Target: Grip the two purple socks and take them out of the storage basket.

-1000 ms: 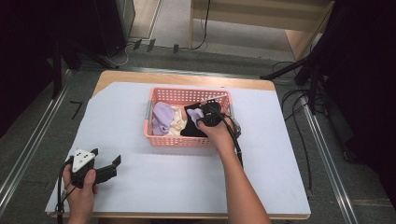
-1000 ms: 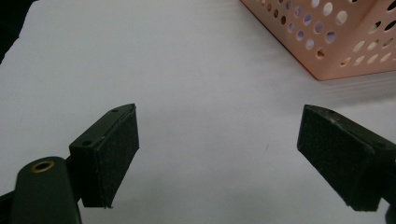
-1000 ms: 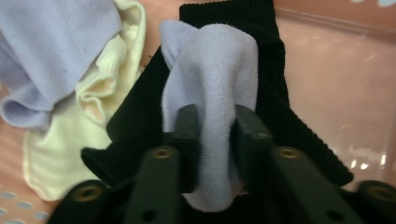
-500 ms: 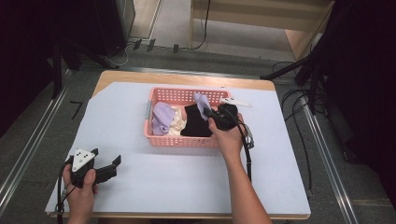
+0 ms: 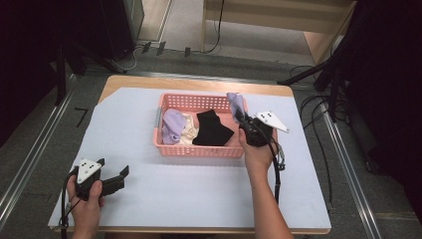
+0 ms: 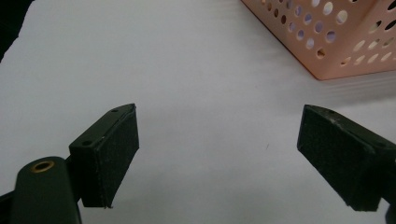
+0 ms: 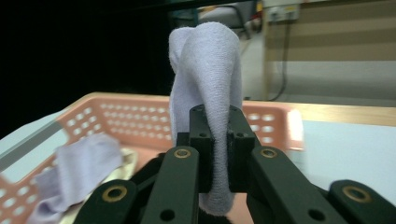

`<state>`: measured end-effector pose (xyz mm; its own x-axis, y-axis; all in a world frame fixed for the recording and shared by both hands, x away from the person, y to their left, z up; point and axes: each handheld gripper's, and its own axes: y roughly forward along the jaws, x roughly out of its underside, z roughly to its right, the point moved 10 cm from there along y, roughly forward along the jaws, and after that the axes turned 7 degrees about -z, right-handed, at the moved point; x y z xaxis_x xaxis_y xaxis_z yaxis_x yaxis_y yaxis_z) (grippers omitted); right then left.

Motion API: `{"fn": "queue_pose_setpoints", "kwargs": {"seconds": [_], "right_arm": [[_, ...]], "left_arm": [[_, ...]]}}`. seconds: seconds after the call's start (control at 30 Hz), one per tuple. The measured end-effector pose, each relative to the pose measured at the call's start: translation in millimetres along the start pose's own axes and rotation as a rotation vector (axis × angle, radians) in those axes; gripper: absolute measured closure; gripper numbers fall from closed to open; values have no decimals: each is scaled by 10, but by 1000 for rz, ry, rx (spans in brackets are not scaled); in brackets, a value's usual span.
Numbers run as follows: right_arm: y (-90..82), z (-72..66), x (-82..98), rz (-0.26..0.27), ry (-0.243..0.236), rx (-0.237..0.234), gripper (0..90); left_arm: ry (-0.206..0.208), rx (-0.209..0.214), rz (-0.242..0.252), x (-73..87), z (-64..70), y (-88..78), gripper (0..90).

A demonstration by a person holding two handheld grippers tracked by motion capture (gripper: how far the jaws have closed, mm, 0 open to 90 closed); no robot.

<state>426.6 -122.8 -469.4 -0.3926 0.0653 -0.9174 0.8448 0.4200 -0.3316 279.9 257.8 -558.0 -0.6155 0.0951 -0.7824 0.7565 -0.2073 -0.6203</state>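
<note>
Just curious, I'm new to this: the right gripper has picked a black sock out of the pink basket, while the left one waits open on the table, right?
Not quite: the sock clamped in the right gripper is lavender, as the right gripper view shows. The rest holds.

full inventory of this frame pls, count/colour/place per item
basket: 1, pink perforated plastic, centre of the table
lavender sock: 1, clamped in the right gripper, lifted over the basket's right end
second lavender sock: 1, in the basket, left side
cream cloth: 1, in the basket, beside that sock
black cloth: 1, in the basket, middle
table sheet: 1, pale grey-white, covers the wooden table
left gripper: 1, black, jaws apart, low over the sheet, front left
right gripper: 1, black, by the basket's right end
hands: 2, one holding each gripper
</note>
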Motion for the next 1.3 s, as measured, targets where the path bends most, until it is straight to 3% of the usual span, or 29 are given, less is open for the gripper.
{"fn": "queue_pose_setpoints", "kwargs": {"seconds": [0.17,0.37,0.4,0.43,0.5,0.6,0.67,0.7,0.77,0.83,0.87,1.0,1.13,1.17,1.3], "right_arm": [[-119,248,-1,23,39,59,841],[-197,498,95,4,77,122,841],[-219,605,158,-12,91,158,841],[-219,605,158,-12,91,158,841],[-231,758,272,-43,107,196,841],[-231,856,363,-72,124,228,841],[-240,1009,514,-126,151,286,841],[-240,1009,514,-126,151,286,841],[-237,1120,646,-175,184,313,830],[-232,1132,686,-194,202,307,811],[-212,1118,715,-206,220,277,708],[-205,990,575,-135,198,238,542],[-187,882,496,-146,158,234,514],[-168,806,441,-146,127,229,514],[-134,628,314,-133,94,202,513]], "left_arm": [[2,0,2,-1,0,1,133],[7,-4,1,-1,-1,1,134],[6,-4,2,-2,0,1,133],[7,-3,1,-1,-1,1,133],[6,-4,2,-1,-1,1,133],[7,-4,1,0,0,1,134],[7,-8,4,-3,-3,-1,134],[7,-8,4,-3,-3,-1,133],[3,-9,7,-4,-2,-1,133],[2,-10,8,-5,-2,-1,132],[2,-11,7,-4,-2,-3,133],[2,-13,7,-4,-1,-3,132],[2,-13,8,-4,0,-3,132],[2,-13,8,-4,-1,-4,132],[2,-12,8,-4,-1,-4,132]]}}
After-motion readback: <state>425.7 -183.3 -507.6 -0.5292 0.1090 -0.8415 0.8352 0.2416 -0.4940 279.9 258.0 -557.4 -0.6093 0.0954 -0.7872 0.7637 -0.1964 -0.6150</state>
